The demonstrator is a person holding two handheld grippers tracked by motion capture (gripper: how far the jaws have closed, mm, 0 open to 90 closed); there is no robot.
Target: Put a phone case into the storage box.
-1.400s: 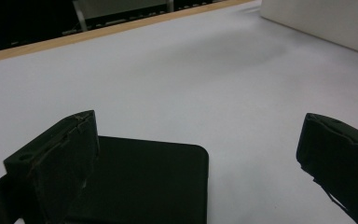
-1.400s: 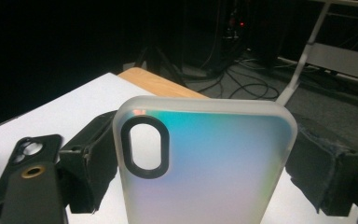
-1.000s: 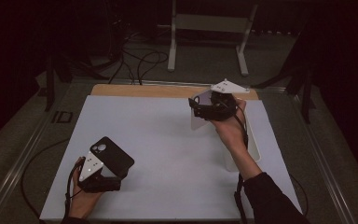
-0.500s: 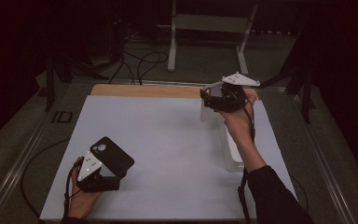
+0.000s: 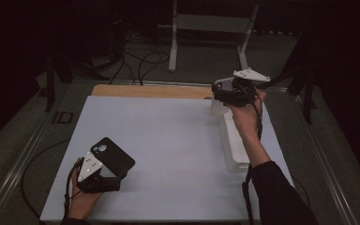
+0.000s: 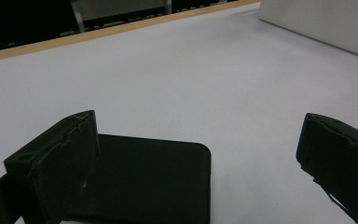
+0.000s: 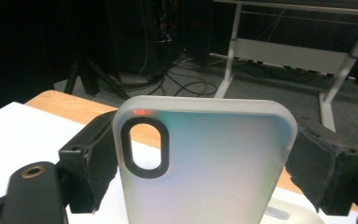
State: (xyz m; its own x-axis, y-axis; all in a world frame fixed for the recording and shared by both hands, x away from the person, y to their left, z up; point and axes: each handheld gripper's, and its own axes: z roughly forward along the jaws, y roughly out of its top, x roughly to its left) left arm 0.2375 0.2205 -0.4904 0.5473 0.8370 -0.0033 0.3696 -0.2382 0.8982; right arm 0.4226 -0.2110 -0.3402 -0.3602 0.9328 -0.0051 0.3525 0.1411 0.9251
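My right gripper (image 5: 219, 95) is raised over the table's far right corner, shut on a frosted white phone case (image 5: 217, 108). In the right gripper view the case (image 7: 205, 168) stands upright between both pads, its oval camera cutout at upper left. My left gripper (image 5: 119, 174) rests on the table near the front left, and its jaws stand wide apart. A black phone (image 5: 113, 157) lies flat by it. In the left gripper view the phone (image 6: 154, 182) lies beside the left pad (image 6: 60, 163), apart from the right one.
A white oblong container (image 5: 234, 150) sits on the white table top (image 5: 168, 140) under my right forearm. It also appears far off in the left gripper view (image 6: 321, 23). A wooden strip (image 5: 150, 91) runs along the far edge. Behind it are cables and stand legs.
My right gripper has carried the case rightward and farther from the person, toward the table's far right corner. The left gripper and the black phone have stayed where they were.
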